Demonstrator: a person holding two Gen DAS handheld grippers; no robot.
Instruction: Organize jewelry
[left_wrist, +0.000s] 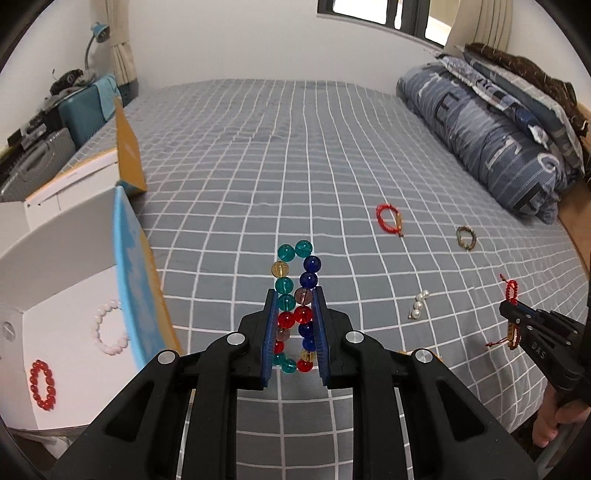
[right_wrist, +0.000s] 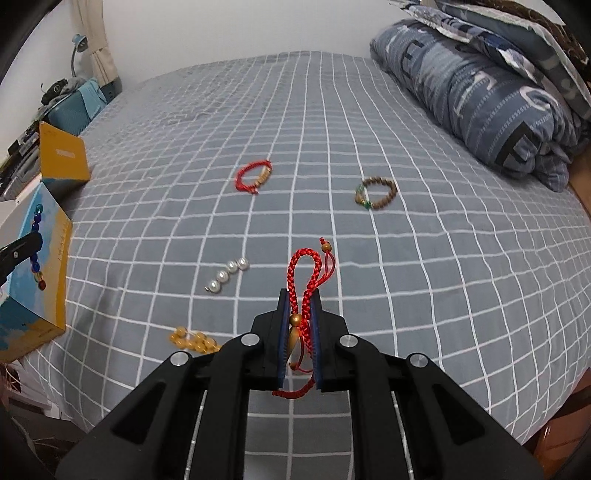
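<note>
Grey bedding with a white grid (left_wrist: 258, 166) covers the bed, and a rolled blue duvet (left_wrist: 480, 140) printed with large pale letters (too folded to read) lies along its right edge. At the left edge sits a white open box (left_wrist: 74, 332) holding a pink bead bracelet (left_wrist: 109, 326) and a red bead bracelet (left_wrist: 42, 384). The left gripper (left_wrist: 294, 325) is clamped on a multicoloured glass-bead bracelet (left_wrist: 297, 295), held above the bedding beside the box. The right gripper (right_wrist: 300, 332), marked "DAS" in the left view, pinches a red braided cord bracelet (right_wrist: 306, 280). Loose on the bedding lie a red cord bracelet (right_wrist: 254, 175), a brown wooden-bead bracelet (right_wrist: 375, 194), a pearl strand (right_wrist: 227, 275) and amber beads (right_wrist: 192, 339).
</note>
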